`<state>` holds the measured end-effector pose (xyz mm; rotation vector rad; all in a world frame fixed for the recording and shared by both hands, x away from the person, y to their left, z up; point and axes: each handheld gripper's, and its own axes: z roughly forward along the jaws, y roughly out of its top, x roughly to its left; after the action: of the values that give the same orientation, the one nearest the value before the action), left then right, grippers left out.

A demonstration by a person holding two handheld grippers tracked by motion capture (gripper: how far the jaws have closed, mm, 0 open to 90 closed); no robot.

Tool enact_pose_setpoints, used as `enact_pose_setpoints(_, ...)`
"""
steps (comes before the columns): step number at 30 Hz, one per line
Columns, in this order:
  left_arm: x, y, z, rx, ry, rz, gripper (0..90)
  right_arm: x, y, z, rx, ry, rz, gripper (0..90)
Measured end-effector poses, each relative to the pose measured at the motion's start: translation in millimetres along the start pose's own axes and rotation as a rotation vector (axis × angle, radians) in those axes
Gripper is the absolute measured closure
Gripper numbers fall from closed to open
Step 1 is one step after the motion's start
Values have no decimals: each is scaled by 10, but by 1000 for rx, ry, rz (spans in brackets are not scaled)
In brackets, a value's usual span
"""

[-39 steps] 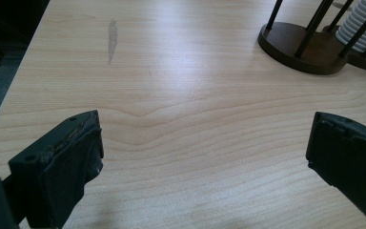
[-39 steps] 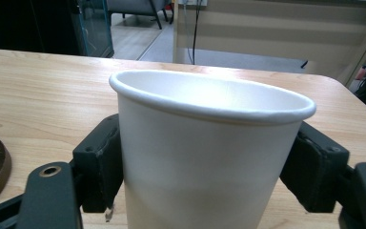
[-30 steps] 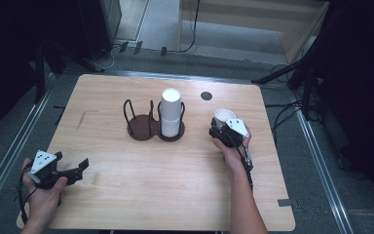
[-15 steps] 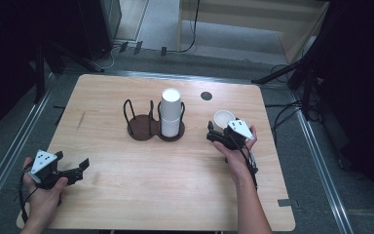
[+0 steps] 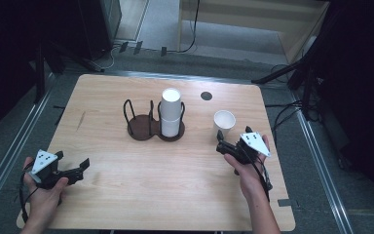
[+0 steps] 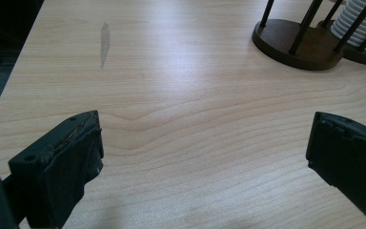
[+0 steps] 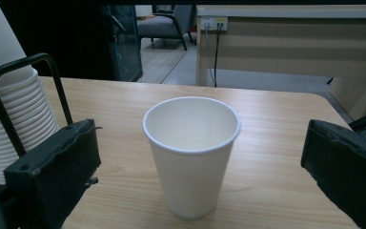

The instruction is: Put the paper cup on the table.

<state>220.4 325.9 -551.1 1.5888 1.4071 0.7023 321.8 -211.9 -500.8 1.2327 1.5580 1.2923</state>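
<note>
High view: the single white paper cup stands upright on the light wooden table, right of the dark two-ring cup holder with its white cup stack. My right gripper sits just beside the cup, its jaws having just been opening, nothing between them. My left gripper rests released near the table's front left.

Left gripper view: jaws spread over bare wood; the holder's base lies ahead.

Right gripper view: the cup is empty, its rolled rim intact, free between my wide jaws.

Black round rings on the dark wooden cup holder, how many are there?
2. The left ring of the dark wooden holder stands empty; the right ring holds a stack of white paper cups. Both sit mid-table, joined side by side. Nothing seems hidden.
</note>
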Motion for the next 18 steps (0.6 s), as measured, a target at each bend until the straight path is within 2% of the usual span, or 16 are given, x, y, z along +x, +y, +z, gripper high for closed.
enact_pose_setpoints(10,-7,-2,-6,-3,19,-2,0,-228,-117,-292,4,-42,11,0)
enact_pose_setpoints(18,-11,2,4,2,18,2,0,-429,-249,-528,20,-73,58,0)
